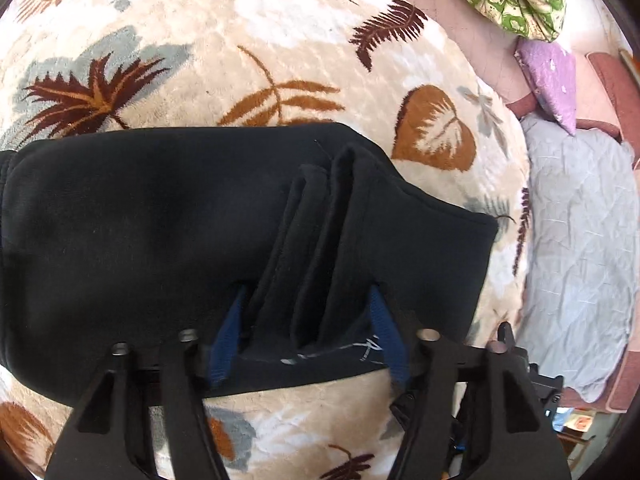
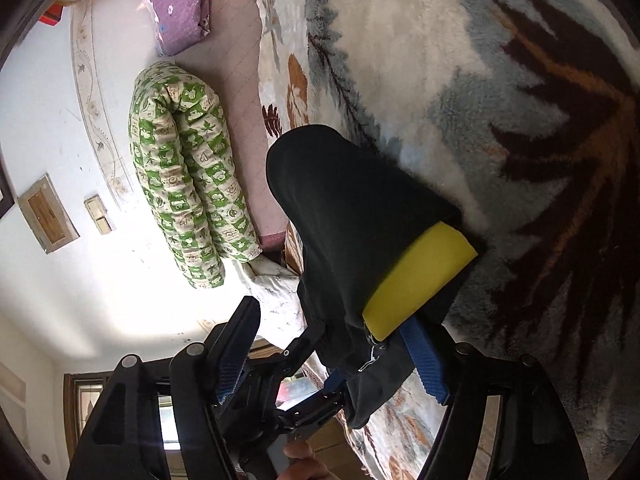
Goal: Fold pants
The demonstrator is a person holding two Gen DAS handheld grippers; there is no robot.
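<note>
The black pants [image 1: 152, 216] lie folded in a wide band across a cream leaf-patterned blanket [image 1: 248, 32]. My left gripper [image 1: 307, 296] points down at their near edge. Its blue pads [image 1: 226, 344] straddle a bunch of upright folds, with a thin gap at the left pad, so it stands open. In the right wrist view my right gripper [image 2: 344, 276] is rolled on its side and wide open. The end of the pants [image 2: 340, 200] drapes against the finger with the yellow foam piece [image 2: 420, 280]. The other finger [image 2: 236, 352] is well clear of the cloth.
A green-and-white patterned bolster [image 2: 188, 176], a purple pillow [image 1: 552, 80] and a grey quilt [image 1: 580, 240] lie on the pink sheet [image 2: 236, 60] beyond the blanket's edge. A white wall [image 2: 48, 120] is behind the bed. A person's hand [image 2: 300, 460] holds the right gripper.
</note>
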